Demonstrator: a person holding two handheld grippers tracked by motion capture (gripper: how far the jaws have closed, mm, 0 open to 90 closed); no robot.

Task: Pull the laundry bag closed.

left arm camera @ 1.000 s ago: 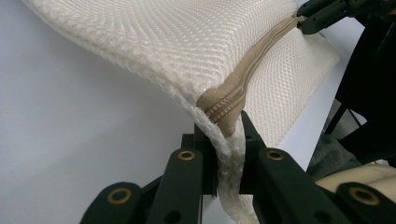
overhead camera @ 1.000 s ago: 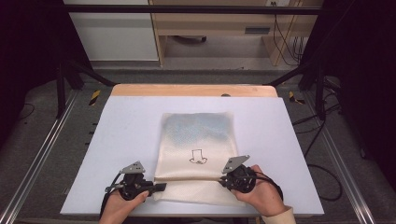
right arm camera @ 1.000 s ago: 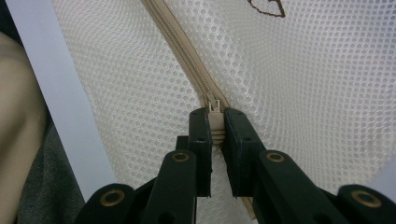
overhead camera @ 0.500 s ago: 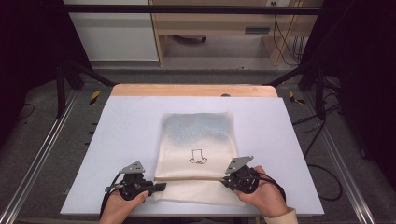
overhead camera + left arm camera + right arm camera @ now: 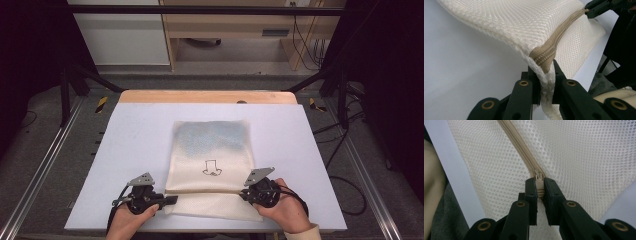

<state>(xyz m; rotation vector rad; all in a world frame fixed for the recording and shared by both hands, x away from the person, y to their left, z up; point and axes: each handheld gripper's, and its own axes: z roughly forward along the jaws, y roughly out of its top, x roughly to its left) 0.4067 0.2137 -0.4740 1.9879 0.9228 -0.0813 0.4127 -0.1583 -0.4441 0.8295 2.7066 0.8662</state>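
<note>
Since the earlier frame, the right gripper [image 5: 248,192] had shifted slightly outward along the mesh bag's [image 5: 212,150] near edge. It stayed clenched on the zipper pull [image 5: 538,184]. The left gripper [image 5: 172,199] gripped the bag's near-left corner at the zipper's [image 5: 556,40] end. That bag lay flat mid-table [image 5: 135,130].

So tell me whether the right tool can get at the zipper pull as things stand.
Yes, it looks so: the right tool is already shut on the zipper pull of the mesh bag, with nothing in between, while the left tool pinches the bag's other end.
</note>
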